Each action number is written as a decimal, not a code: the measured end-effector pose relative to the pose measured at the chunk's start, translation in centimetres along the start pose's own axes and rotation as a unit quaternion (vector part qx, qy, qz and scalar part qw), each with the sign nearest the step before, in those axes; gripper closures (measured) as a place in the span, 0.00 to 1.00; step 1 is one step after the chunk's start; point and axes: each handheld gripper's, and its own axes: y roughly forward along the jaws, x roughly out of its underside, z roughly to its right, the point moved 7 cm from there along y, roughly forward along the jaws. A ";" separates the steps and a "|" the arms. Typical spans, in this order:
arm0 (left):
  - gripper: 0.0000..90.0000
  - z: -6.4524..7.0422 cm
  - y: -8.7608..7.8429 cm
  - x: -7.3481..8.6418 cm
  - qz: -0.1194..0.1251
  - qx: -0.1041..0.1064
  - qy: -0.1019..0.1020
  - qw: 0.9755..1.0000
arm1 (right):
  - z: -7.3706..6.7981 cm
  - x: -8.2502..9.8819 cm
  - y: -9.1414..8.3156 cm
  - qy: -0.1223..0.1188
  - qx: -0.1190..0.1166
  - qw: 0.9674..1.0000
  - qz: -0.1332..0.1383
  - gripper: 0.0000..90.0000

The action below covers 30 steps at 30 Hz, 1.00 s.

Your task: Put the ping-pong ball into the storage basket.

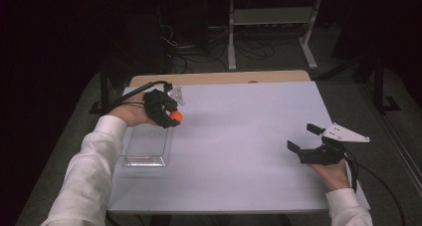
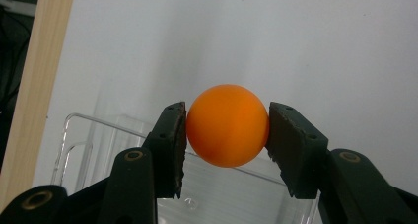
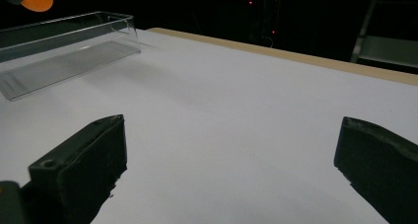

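The left gripper (image 1: 171, 117) holds an orange ball (image 2: 227, 125) between its two black pads, one pressing on each side. The ball hangs in the air above the far end of a clear plastic tray (image 1: 144, 147), just over its far rim. The tray lies flat on the white surface (image 1: 239, 136), near that surface's left edge. The right gripper (image 1: 300, 138) rests well to the right of the tray, low over the surface, its jaws spread wide with nothing between them. A person's hand in a white sleeve (image 1: 89, 171) carries each gripper.
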 end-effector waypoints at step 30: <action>0.56 -0.1 -3.6 2.5 -0.022 -0.021 -0.008 1.000 | 0.0 0.1 0.1 0.001 0.000 1.000 -0.004 0.00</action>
